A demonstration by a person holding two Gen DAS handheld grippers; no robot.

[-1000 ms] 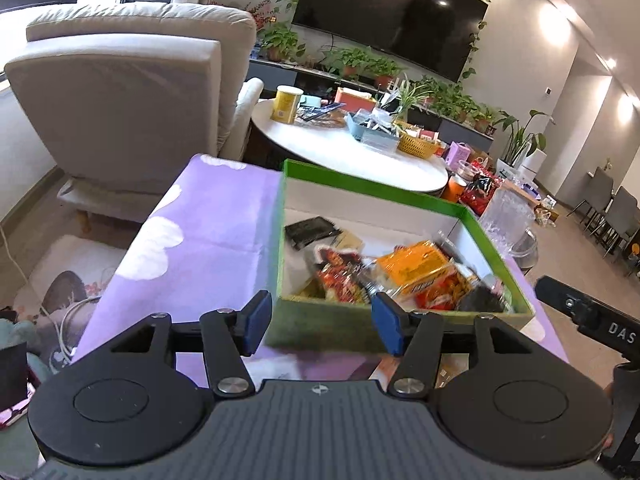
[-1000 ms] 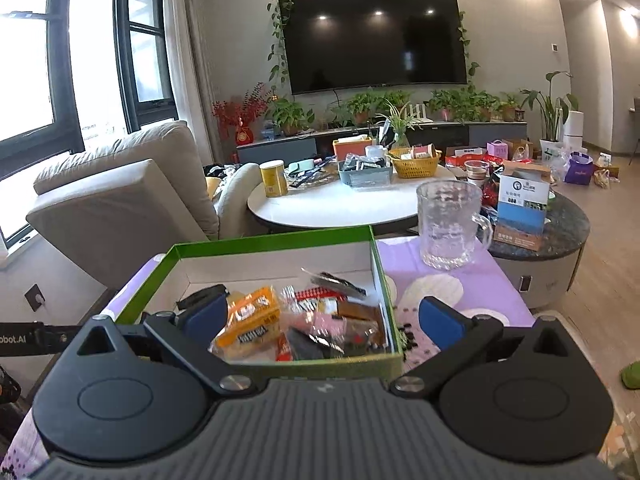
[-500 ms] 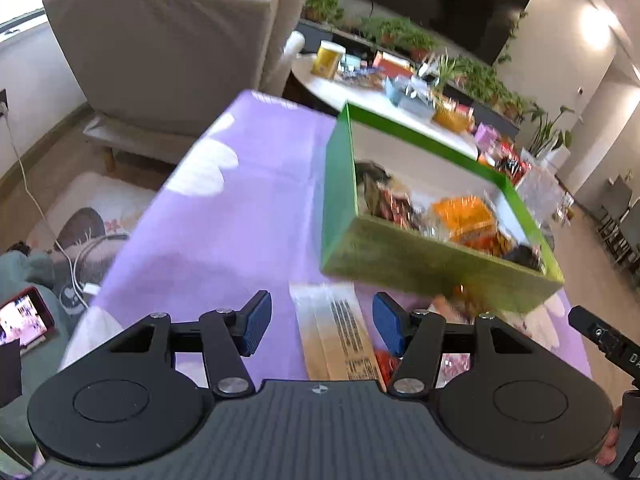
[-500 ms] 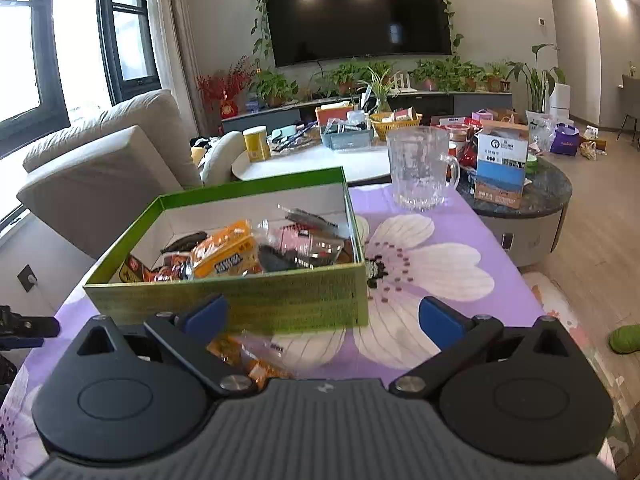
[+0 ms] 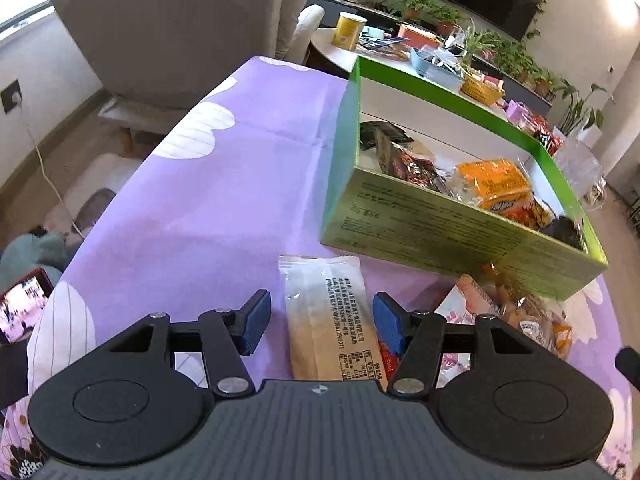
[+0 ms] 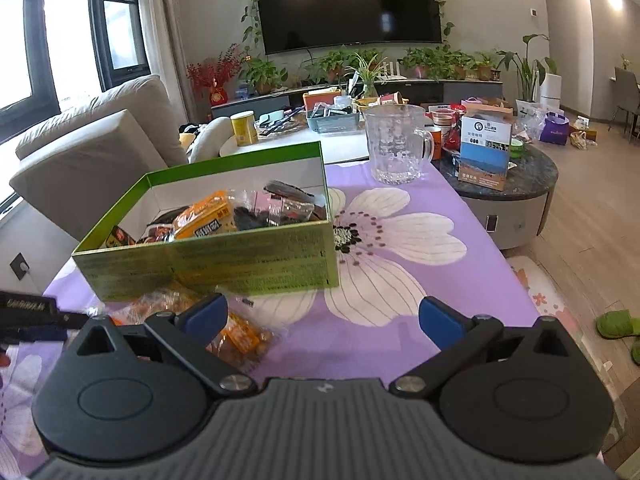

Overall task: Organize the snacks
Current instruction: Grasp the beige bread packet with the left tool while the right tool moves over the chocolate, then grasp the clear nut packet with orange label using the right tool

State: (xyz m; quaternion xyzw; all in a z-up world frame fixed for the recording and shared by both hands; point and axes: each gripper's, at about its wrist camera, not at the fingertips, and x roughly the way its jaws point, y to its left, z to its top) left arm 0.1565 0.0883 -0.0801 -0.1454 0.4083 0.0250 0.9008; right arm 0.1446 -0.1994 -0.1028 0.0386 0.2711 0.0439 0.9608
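A green box (image 5: 440, 236) (image 6: 240, 256) on the purple flowered cloth holds several snack packs, an orange one (image 5: 496, 186) (image 6: 208, 216) among them. In front of it lies a long tan and white snack packet (image 5: 332, 320), flat on the cloth. My left gripper (image 5: 320, 320) is open and straddles that packet; its blue pads stand clear of it on both sides. More loose packs (image 5: 516, 312) (image 6: 236, 332) lie at the box's near side. My right gripper (image 6: 322, 318) is open over bare cloth, with the orange loose pack by its left finger.
A glass mug (image 6: 396, 144) stands on the cloth behind the box. Beyond are a white round table (image 6: 312, 144) with clutter, a dark round table (image 6: 512, 176) with a carton, and a beige armchair (image 5: 172, 28). A phone (image 5: 20, 308) glows at the lower left.
Both grippers have sunk toward the table and tipped downward. The tan packet, hidden at first, now lies between the left gripper's pads. The loose packs have come into the right view.
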